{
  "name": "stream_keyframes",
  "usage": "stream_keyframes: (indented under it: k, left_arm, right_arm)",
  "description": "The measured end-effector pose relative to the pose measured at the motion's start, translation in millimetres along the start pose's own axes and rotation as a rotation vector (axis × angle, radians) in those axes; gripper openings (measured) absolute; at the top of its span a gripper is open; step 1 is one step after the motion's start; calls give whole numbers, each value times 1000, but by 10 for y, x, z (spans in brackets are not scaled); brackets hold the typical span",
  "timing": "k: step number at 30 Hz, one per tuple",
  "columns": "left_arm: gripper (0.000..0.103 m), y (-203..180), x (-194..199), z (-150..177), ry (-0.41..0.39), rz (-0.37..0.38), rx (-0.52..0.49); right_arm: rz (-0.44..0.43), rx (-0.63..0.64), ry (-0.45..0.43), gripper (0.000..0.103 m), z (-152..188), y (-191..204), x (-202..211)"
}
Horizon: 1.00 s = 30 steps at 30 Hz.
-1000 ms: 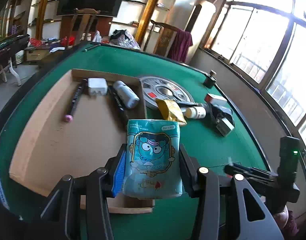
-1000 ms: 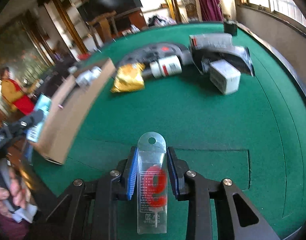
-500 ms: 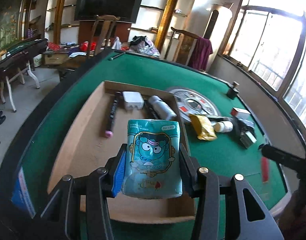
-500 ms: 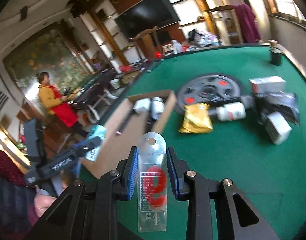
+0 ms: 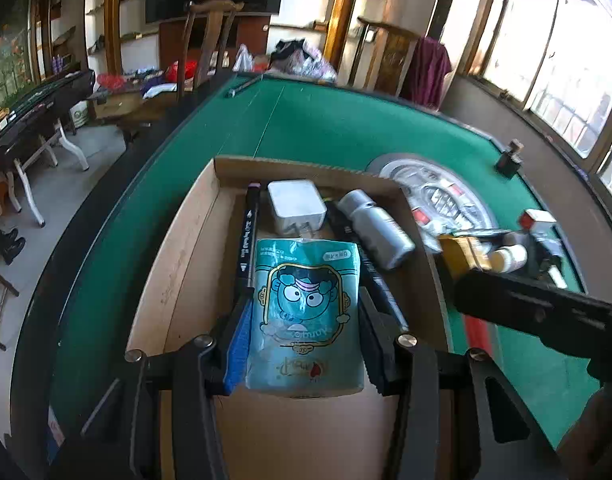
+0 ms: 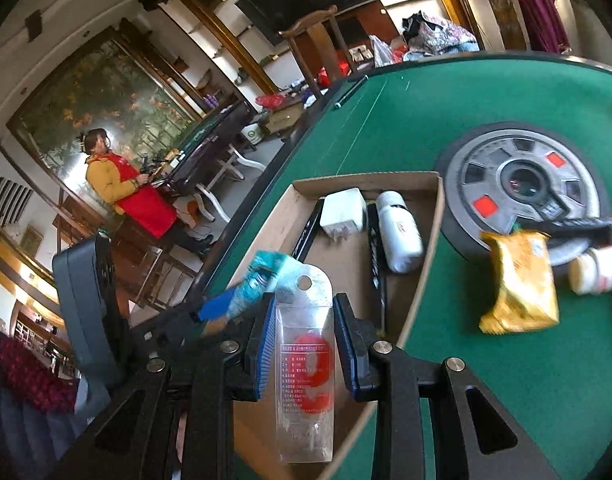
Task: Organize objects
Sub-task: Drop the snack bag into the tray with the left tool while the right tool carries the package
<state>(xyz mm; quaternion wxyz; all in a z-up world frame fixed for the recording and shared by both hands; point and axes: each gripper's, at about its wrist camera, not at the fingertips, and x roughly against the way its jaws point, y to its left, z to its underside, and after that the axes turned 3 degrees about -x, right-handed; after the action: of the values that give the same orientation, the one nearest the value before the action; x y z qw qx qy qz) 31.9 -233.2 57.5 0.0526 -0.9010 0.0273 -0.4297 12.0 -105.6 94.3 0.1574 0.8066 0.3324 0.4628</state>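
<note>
- Grip on the teal cartoon packet (image 5: 304,312): the left gripper (image 5: 304,320) has it clenched between its jaws at 6 o'clock in the left wrist view, and over the last second it has travelled from the near edge of the cardboard tray (image 5: 174,264) to well over the tray's bare floor.
- The right gripper (image 6: 304,344) is grasping a clear blister pack with a red item inside (image 6: 306,364); a second ago it hung over bare green felt, and now it sits over the tray's near end at 6 o'clock in the right wrist view, just beside the left gripper.
- In my judgement both packs are close to being set down, so the remaining step is lowering and releasing each one; neither pack touches the tray floor as far as I can tell.
- Free floor lies toward 9 o'clock in the left wrist view; the far end is taken.
- At that far end, around 12 o'clock, lie a black marker (image 5: 247,240), a white charger plug (image 5: 297,205), a second black pen (image 5: 370,268) and a silver-white bottle (image 5: 376,229), side by side.
- Outside the tray, toward 2 o'clock on the table (image 5: 326,128), a gold foil packet (image 6: 520,278) and a small white bottle (image 6: 598,268) lie by a grey weight plate (image 6: 522,176), with small boxes beyond; these look like what is left to sort.
- With both grippers crowded together, a collision during release seems the main risk.
</note>
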Motion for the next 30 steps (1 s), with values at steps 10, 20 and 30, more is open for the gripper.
stream_keyframes:
  k: [10, 20, 30]
  left_arm:
    - [46, 153, -335, -49, 90, -38, 37]
    - [49, 170, -362, -81, 97, -60, 47]
    - [67, 192, -350, -94, 87, -43, 73]
  right_arm:
    - [82, -12, 45, 31, -311, -38, -590]
    - [154, 5, 81, 31, -451, -98, -893]
    - [163, -14, 115, 35, -425, -192, -950]
